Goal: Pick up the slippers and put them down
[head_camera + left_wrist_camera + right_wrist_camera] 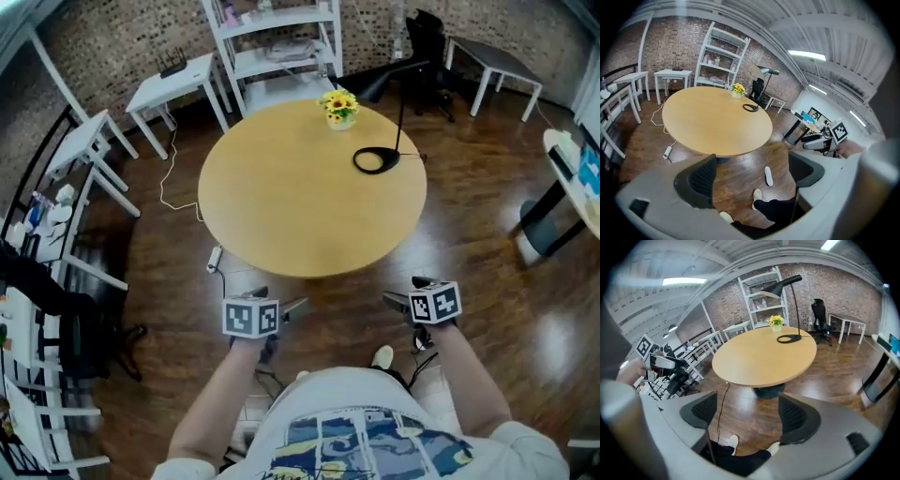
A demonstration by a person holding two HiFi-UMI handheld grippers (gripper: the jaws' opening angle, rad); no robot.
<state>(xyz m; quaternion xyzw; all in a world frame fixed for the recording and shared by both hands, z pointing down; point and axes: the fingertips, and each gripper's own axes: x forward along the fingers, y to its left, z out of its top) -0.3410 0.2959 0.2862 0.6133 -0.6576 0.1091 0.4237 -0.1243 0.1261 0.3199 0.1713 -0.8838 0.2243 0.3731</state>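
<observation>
One white slipper (768, 176) lies flat on the wooden floor between the round table (717, 123) and the person's feet (757, 196). In the head view a white shape (382, 356) shows on the floor by the body; whether it is that slipper or a foot I cannot tell. My left gripper (752, 176) hangs high above the floor, jaws apart with nothing between them. My right gripper (749, 413) is also raised, with a gap between its pads and nothing in it. Both (281, 314) (401, 300) are held at waist height before the table's near edge.
The round table (309, 192) carries a pot of yellow flowers (339, 108) and a black desk lamp (377, 159). A white shelf unit (277, 47) stands behind it, with white side tables (173, 84) to the left. A power strip (215, 258) and cable lie on the floor.
</observation>
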